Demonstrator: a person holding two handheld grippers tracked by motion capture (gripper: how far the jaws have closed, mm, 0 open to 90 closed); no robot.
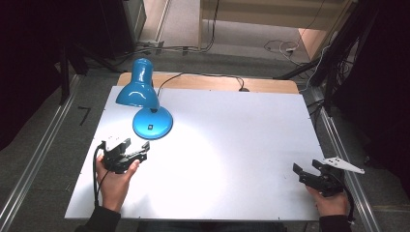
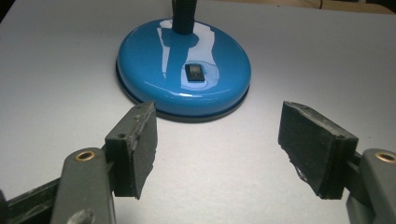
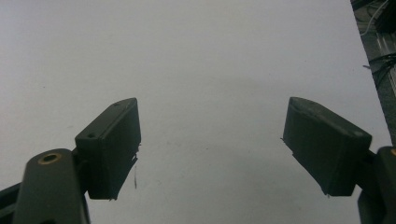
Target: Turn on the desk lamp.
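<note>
Left gripper (image 2: 217, 144) jaws apart, blue lamp base (image 2: 183, 70), unlabelled black switch (image 2: 194, 73)

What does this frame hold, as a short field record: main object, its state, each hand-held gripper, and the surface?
object: blue desk lamp, lit, on the left rear part of the table
switch: black rocker switch on top of the round lamp base
cord: black cable running from the lamp off the table's far edge
left hand-held gripper: open, empty, pointed at the lamp base, just short of it
right hand-held gripper: open, empty, near the table's right front corner
surface: white table, bright pool of light under the lamp
</note>
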